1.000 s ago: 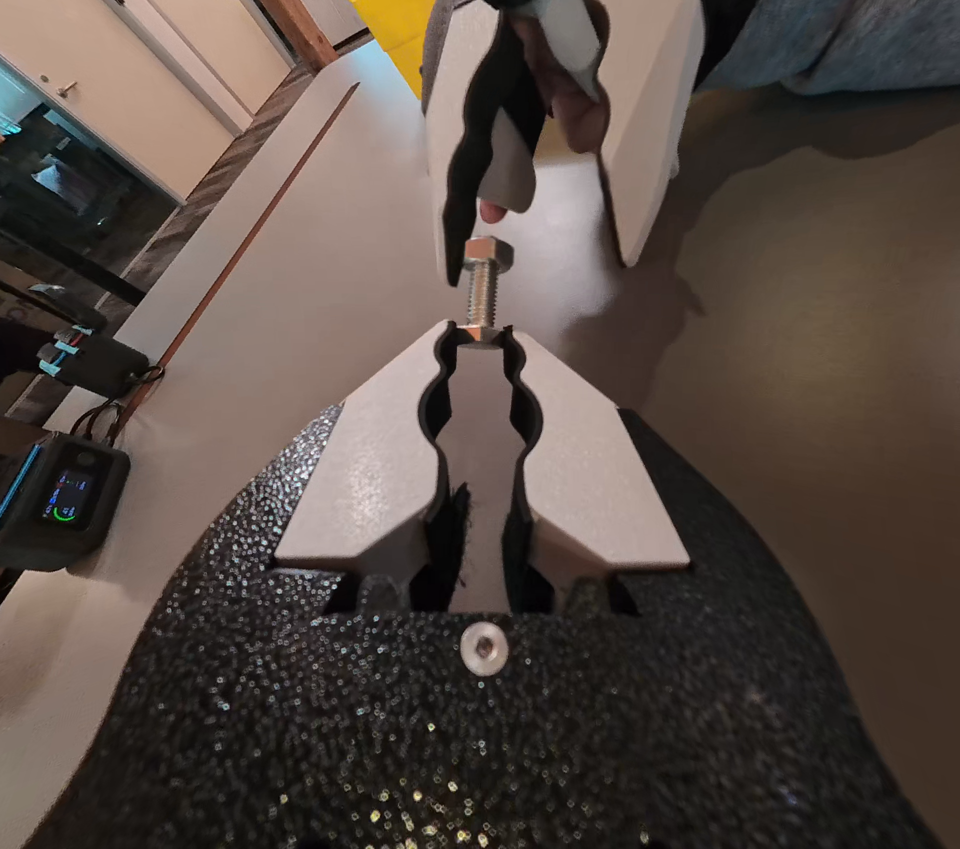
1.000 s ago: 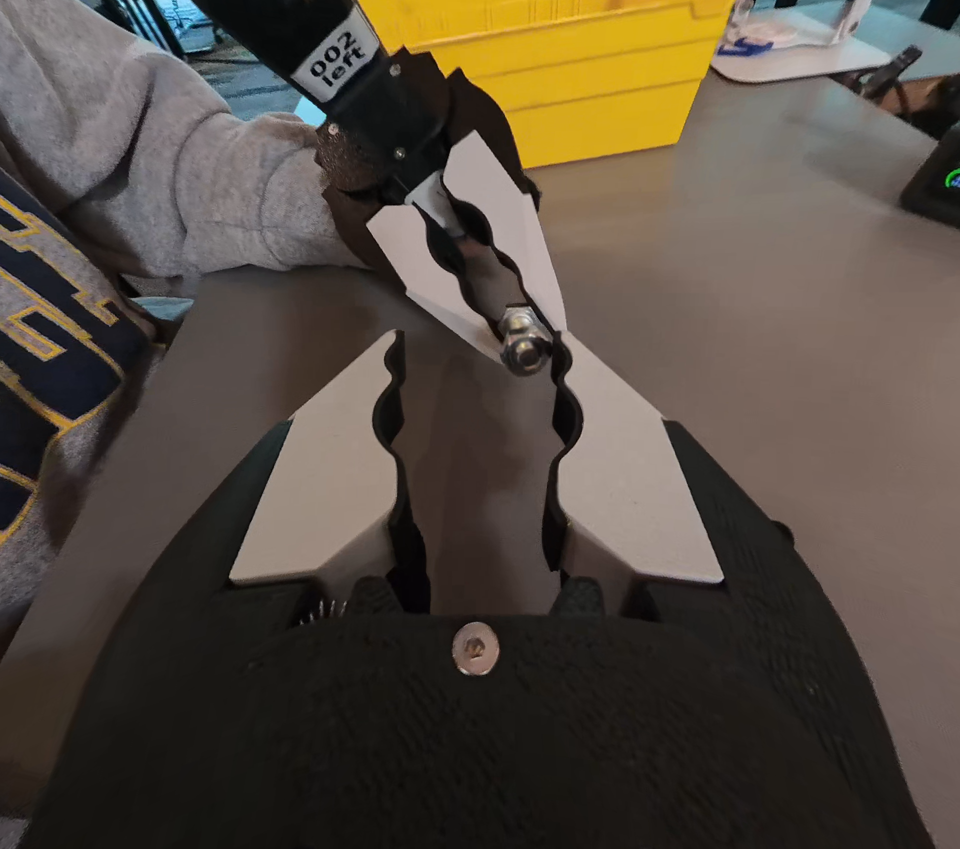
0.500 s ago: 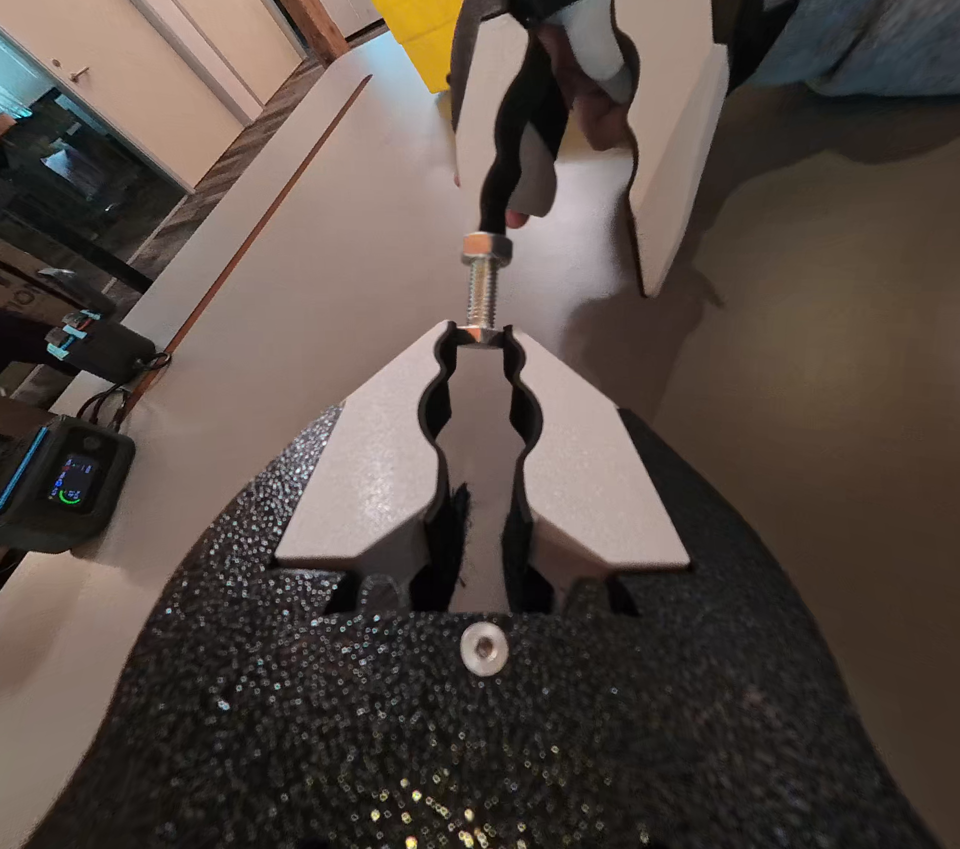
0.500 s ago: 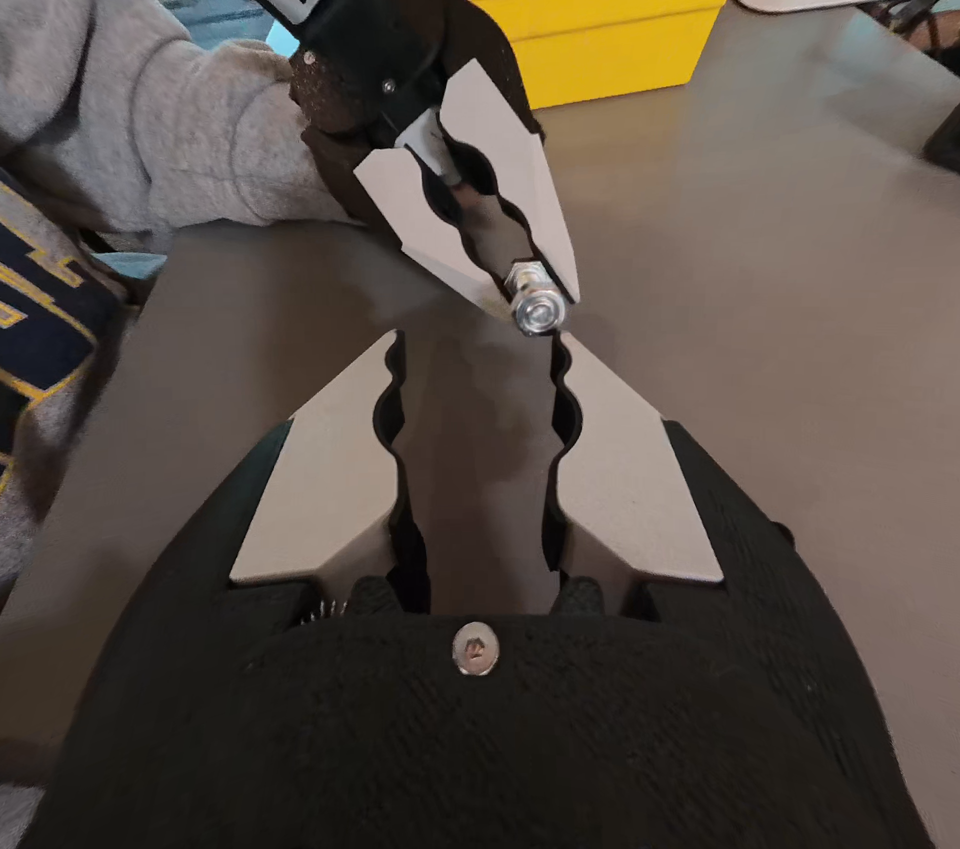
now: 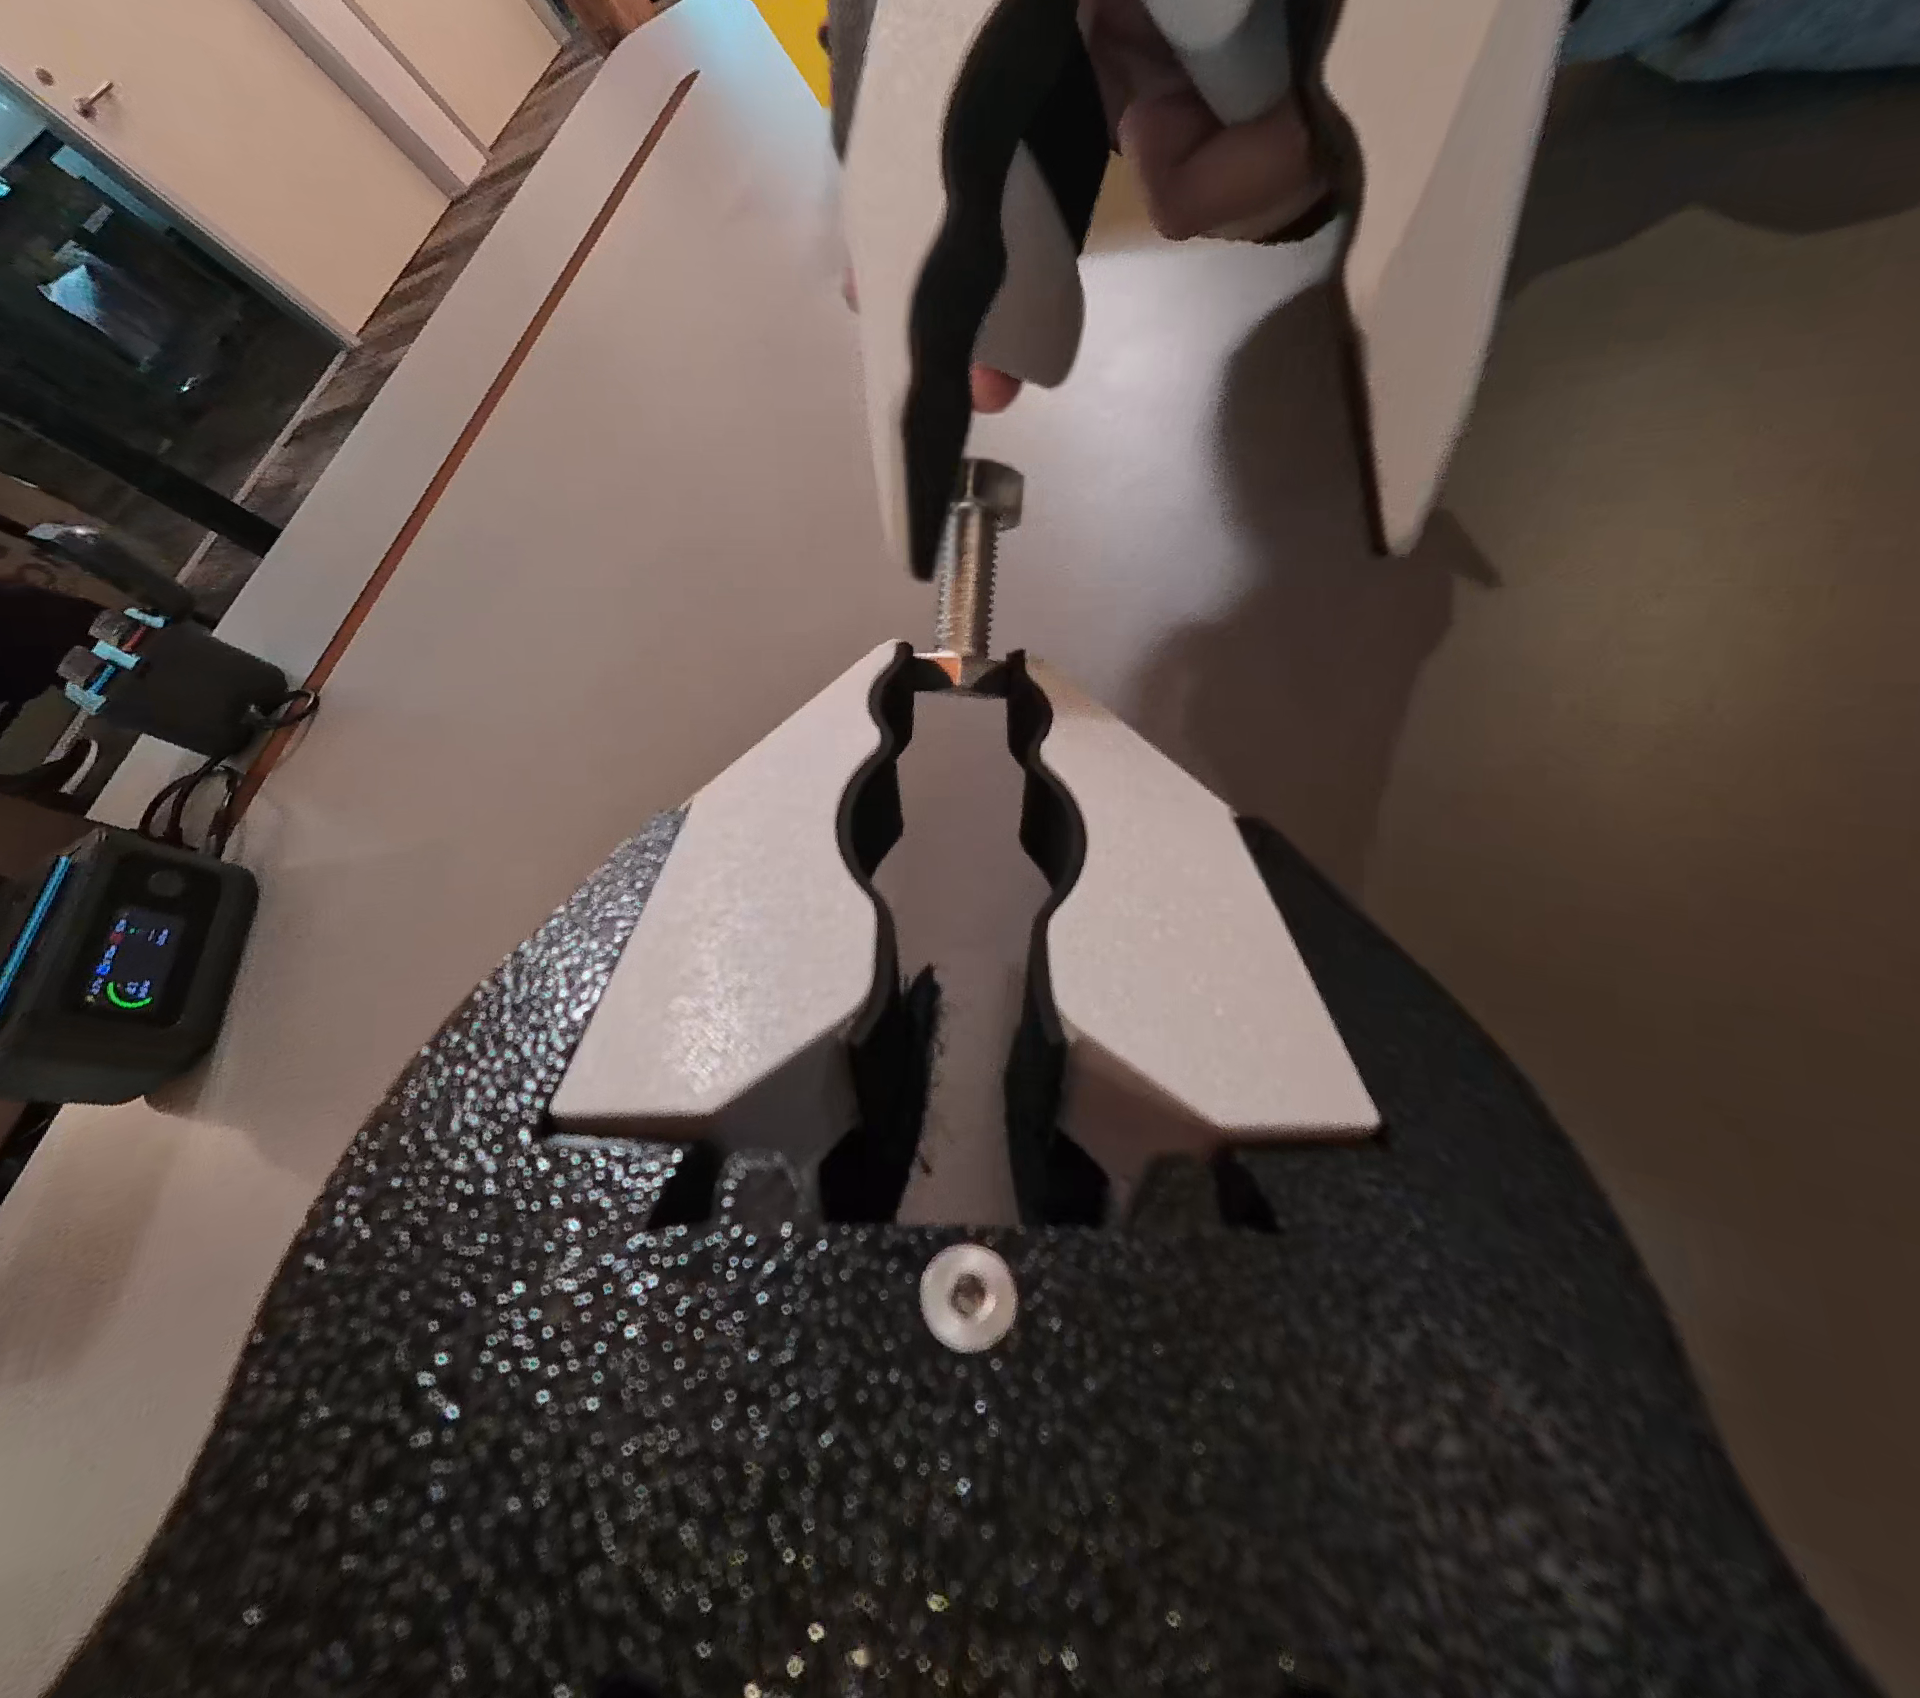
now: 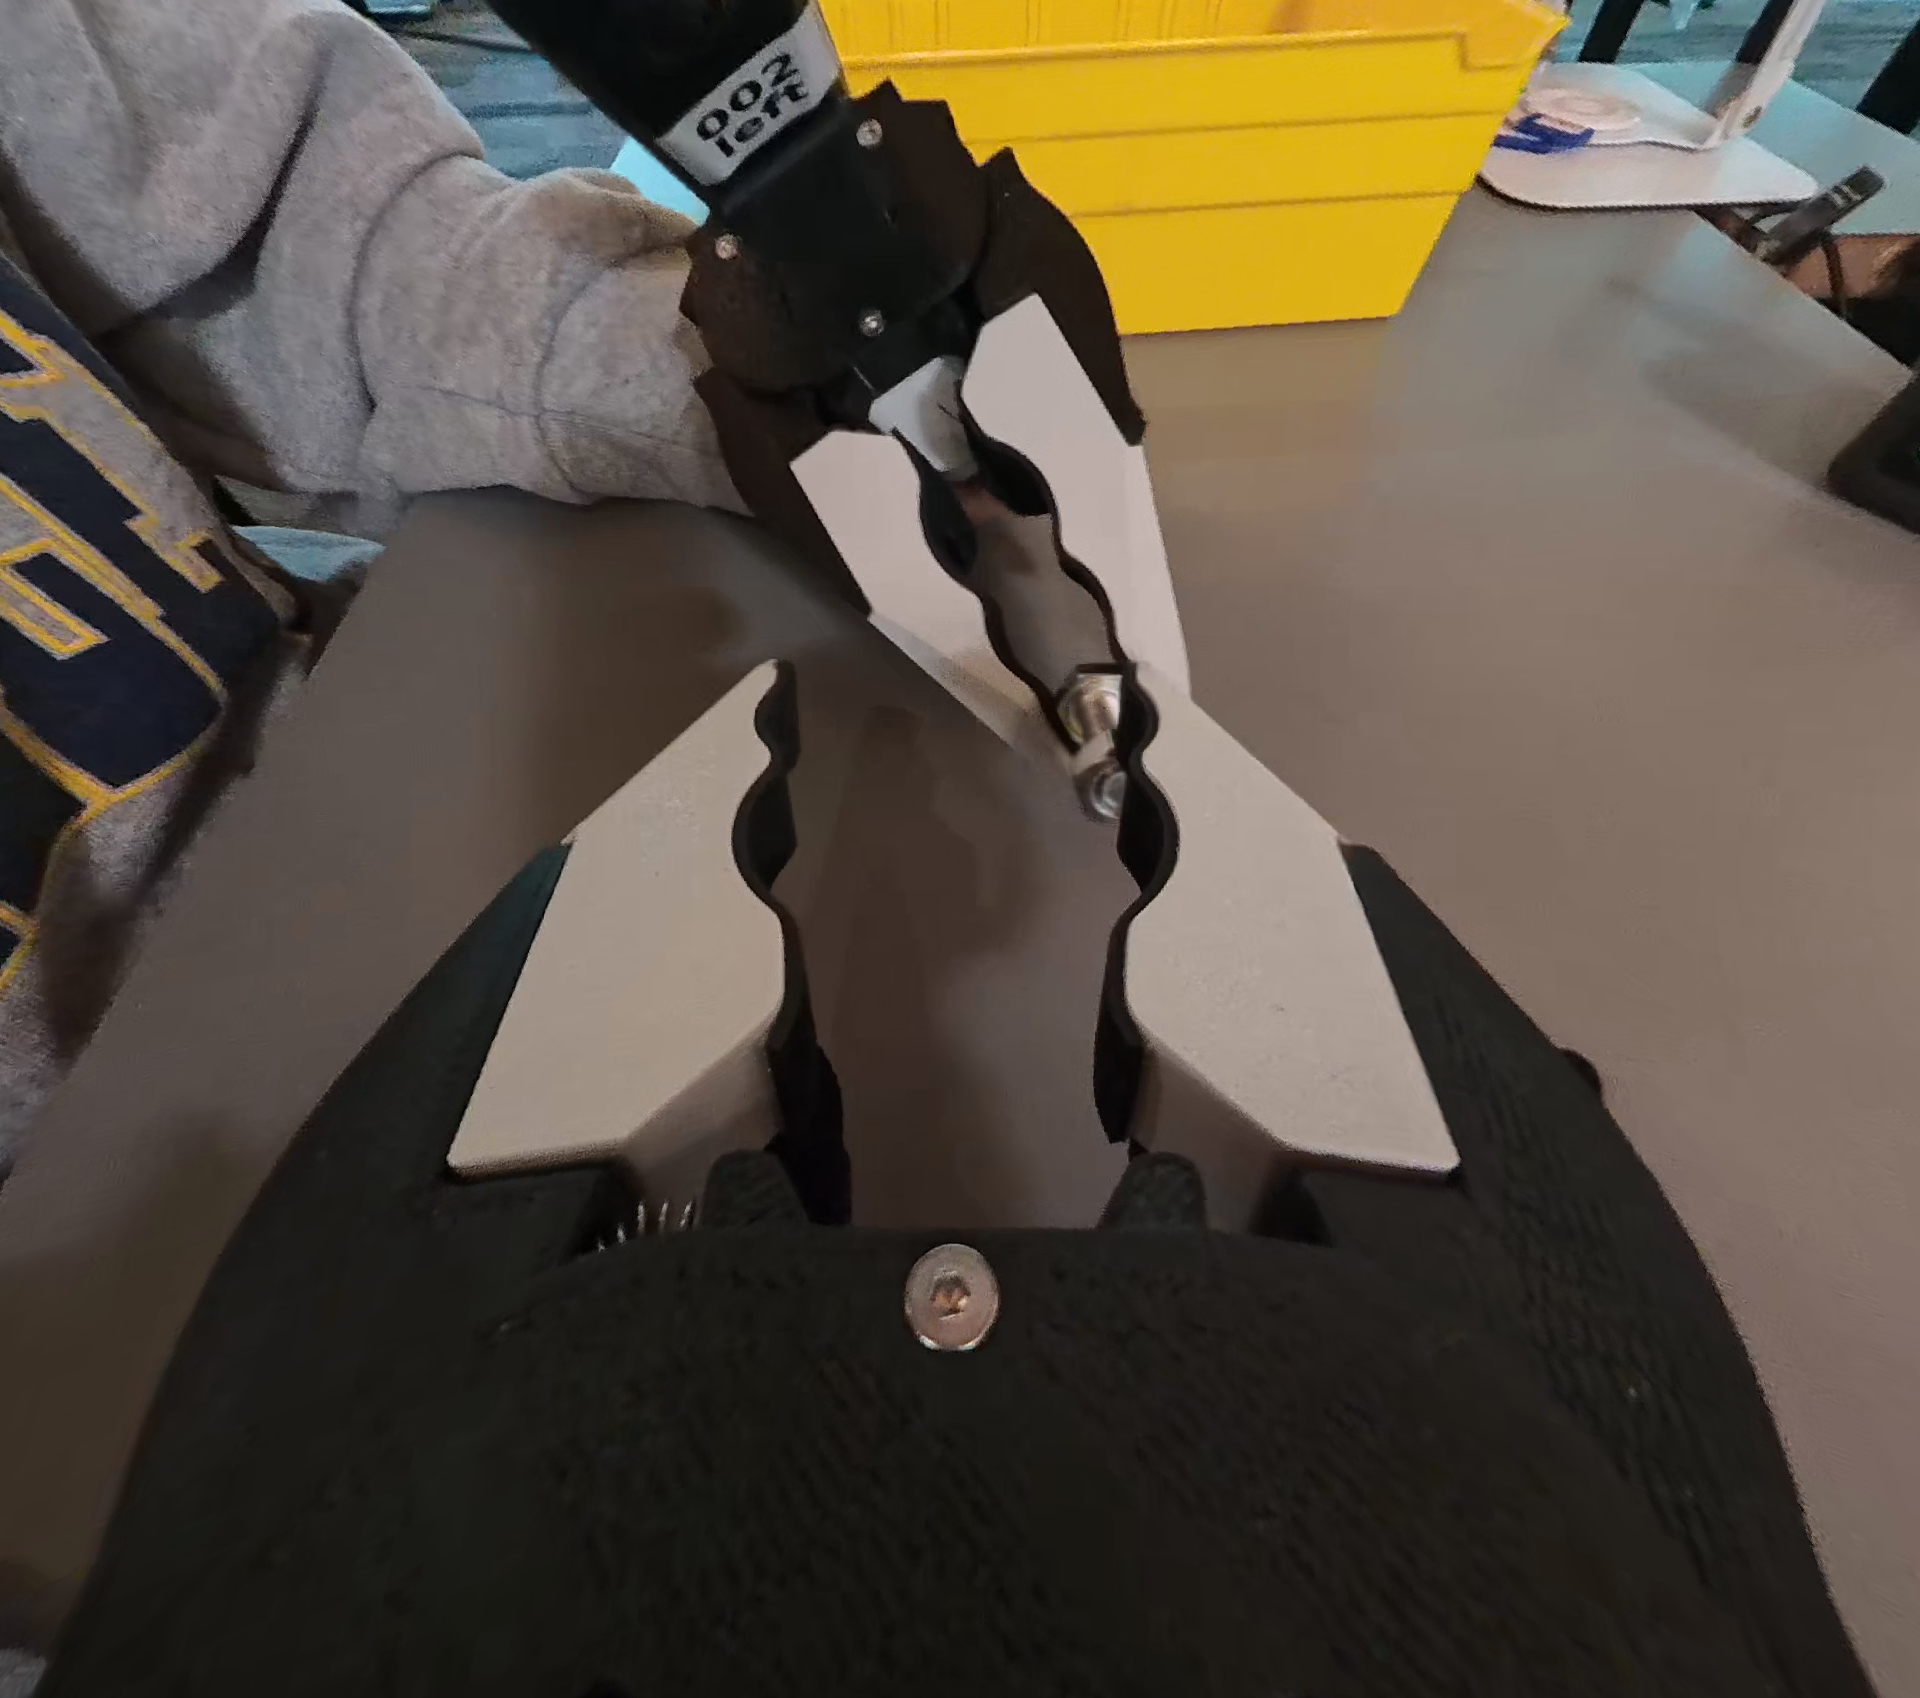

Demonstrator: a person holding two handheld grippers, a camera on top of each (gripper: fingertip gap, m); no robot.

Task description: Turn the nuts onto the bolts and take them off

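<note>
Above the grey table (image 6: 1558, 713), the left gripper (image 5: 961, 682) is clamping the bolt (image 5: 966, 578) by its head, shank pointing straight ahead toward the right gripper (image 6: 956, 734), whose spread jaws are flanking the nut (image 5: 989, 485) at the bolt's far end, one finger touching.

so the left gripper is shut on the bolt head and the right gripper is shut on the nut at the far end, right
Not quite. The left gripper is shut on the bolt head, but the right gripper is open: the right wrist view shows a wide gap, with the nut beside one finger, not clamped.
</note>
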